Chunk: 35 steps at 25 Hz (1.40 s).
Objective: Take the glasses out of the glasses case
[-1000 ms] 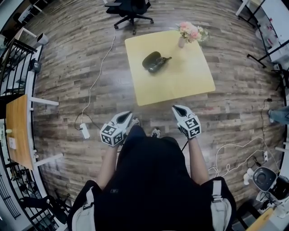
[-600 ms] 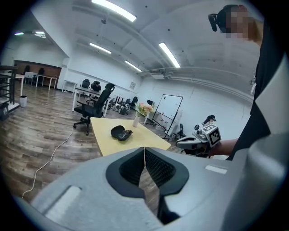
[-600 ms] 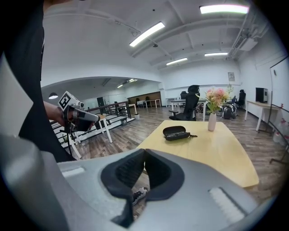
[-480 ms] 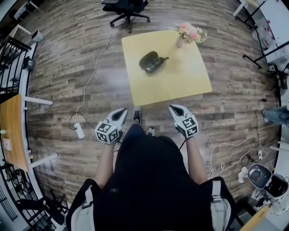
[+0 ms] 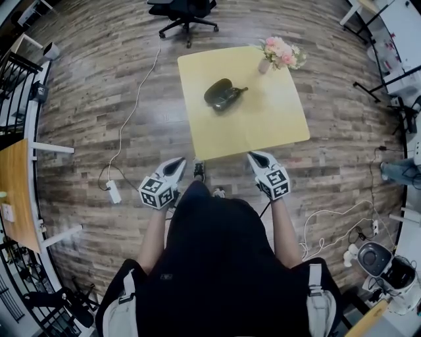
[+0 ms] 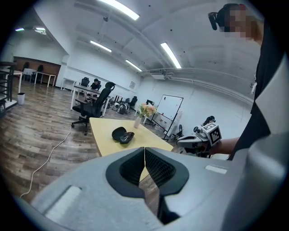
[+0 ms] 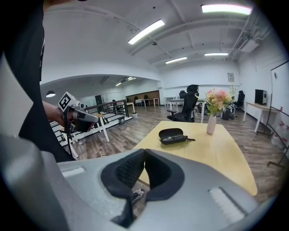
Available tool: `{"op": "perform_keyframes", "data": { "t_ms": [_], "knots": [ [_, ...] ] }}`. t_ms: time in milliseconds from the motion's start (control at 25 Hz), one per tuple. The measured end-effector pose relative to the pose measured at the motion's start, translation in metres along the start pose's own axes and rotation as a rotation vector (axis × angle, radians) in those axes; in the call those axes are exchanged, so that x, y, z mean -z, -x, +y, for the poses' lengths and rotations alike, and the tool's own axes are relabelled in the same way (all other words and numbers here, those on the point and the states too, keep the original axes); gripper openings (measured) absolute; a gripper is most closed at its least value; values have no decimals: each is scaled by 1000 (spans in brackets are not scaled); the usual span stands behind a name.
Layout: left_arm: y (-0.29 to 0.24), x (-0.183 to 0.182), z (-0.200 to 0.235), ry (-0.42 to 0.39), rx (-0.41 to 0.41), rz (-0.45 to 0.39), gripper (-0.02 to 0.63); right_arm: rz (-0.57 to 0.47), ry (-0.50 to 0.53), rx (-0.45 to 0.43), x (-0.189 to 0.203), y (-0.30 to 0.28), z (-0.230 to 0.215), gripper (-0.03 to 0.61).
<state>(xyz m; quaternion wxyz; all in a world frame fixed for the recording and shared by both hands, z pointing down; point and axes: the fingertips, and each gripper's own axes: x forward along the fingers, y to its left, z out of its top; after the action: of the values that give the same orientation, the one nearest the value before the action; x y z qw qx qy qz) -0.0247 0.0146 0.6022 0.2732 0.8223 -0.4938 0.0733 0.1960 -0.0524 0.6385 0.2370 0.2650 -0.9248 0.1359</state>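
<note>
Two sets of jaws closed, nothing held

Left hand-held gripper (image 5: 179,162) hangs over the wooden floor (image 5: 105,99), jaws pressed together. Well ahead, the glasses case (image 5: 216,89) lies open mid-worktop (image 5: 263,122), the glasses (image 7: 177,139) resting in it. Right hand-held gripper (image 5: 254,156), jaws likewise together, sits at the worktop's near edge.

I stand in an open-plan office: black swivel office chairs (image 5: 187,12) on a brown wood-plank floor (image 5: 99,85), white desks (image 6: 80,86), a wheeled whiteboard (image 6: 169,110), and long ceiling strip lights (image 7: 145,30).
</note>
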Motion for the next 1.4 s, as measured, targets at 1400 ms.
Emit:
{"op": "perform_keyframes", "data": {
  "t_ms": [1400],
  "knots": [
    [-109, -91, 137, -35, 213, 104, 12, 83, -22, 140, -76, -128, -58, 3]
  ]
}}
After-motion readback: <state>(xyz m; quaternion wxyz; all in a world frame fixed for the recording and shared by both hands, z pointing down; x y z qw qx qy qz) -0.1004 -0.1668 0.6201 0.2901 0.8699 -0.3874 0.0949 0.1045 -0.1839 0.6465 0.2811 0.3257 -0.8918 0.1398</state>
